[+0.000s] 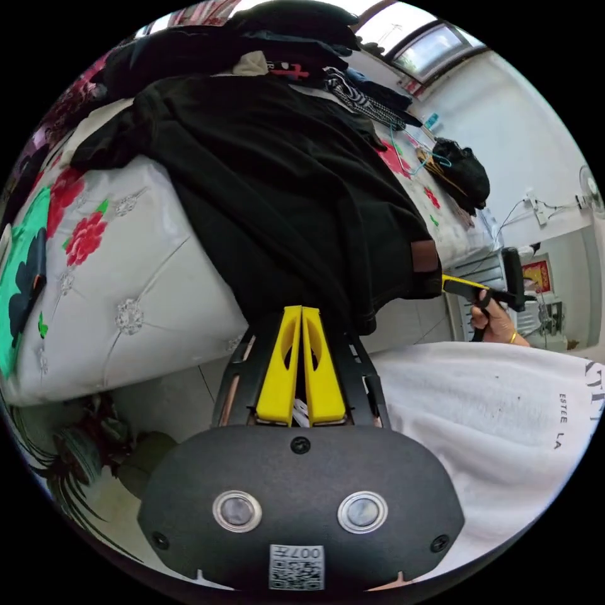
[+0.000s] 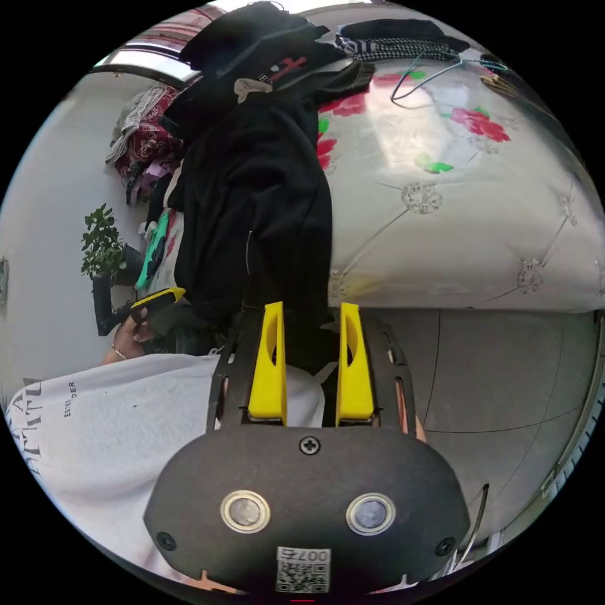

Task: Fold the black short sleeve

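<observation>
Right, the black shirt [image 1: 277, 189] is draped over the edge of the bed [image 1: 126, 277], upper part lying on the mattress, lower part hanging toward the floor. Left tongs [image 1: 301, 310] are pressed together with the hem nipped at their tips, as far as the dark cloth lets me tell. Right tongs [image 2: 310, 307] stand spread, black cloth hanging between the jaws but neither clearly pressing it. In the left gripper view the right tongs [image 1: 463, 287] sit at the shirt's far bottom corner, so each hand has one corner, probably to pull the shirt flat on the bed before folding. A pile of other dark clothes [image 1: 283, 38] crowds the top of the bed; likely why the shirt hangs off the edge. Folding itself not started.
</observation>
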`<action>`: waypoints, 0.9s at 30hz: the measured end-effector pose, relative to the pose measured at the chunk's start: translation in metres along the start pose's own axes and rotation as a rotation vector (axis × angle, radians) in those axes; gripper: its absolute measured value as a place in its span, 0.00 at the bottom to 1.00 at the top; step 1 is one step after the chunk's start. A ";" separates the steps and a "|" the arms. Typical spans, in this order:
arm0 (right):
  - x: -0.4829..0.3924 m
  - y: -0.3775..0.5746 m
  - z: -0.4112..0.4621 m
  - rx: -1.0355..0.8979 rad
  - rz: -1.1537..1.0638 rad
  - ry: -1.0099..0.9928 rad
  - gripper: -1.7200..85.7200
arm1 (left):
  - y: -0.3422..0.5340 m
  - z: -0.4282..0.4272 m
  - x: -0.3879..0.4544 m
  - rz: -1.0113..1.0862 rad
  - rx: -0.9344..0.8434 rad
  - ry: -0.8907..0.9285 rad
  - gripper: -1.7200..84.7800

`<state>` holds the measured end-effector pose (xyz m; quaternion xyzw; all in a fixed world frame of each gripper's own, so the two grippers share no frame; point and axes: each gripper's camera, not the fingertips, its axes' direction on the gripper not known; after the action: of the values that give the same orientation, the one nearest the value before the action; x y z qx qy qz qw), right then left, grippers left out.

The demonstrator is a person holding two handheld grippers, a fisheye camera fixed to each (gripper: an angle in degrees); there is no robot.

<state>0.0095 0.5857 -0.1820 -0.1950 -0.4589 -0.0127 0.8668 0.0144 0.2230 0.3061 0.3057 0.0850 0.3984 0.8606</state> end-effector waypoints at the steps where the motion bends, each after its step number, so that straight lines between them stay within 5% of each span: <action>1: 0.004 -0.005 0.008 -0.021 0.007 -0.015 0.14 | 0.004 -0.006 -0.005 -0.020 0.020 0.012 0.01; 6: 0.012 -0.018 0.023 -0.049 -0.015 -0.019 0.12 | 0.064 -0.072 -0.071 -0.263 0.222 -0.030 0.01; 11: 0.022 -0.019 0.010 0.006 -0.060 -0.068 0.12 | 0.109 -0.093 -0.084 -0.304 0.278 -0.246 0.02; 13: 0.028 -0.020 0.011 0.015 -0.061 -0.083 0.13 | 0.123 -0.086 -0.094 -0.336 0.304 -0.187 0.07; 18: 0.041 -0.034 0.039 -0.054 -0.037 -0.149 0.13 | 0.112 -0.019 -0.070 -0.228 0.206 0.085 0.18; 23: 0.047 -0.049 0.073 -0.142 -0.020 -0.091 0.07 | 0.067 0.057 -0.014 -0.081 0.047 0.035 0.18; 27: 0.056 -0.047 0.068 -0.131 -0.058 -0.111 0.04 | 0.036 0.100 -0.020 -0.131 -0.108 -0.177 0.03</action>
<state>-0.0214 0.5747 -0.0876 -0.2383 -0.5097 -0.0570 0.8248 0.0173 0.1799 0.4056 0.2867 0.0070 0.3167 0.9041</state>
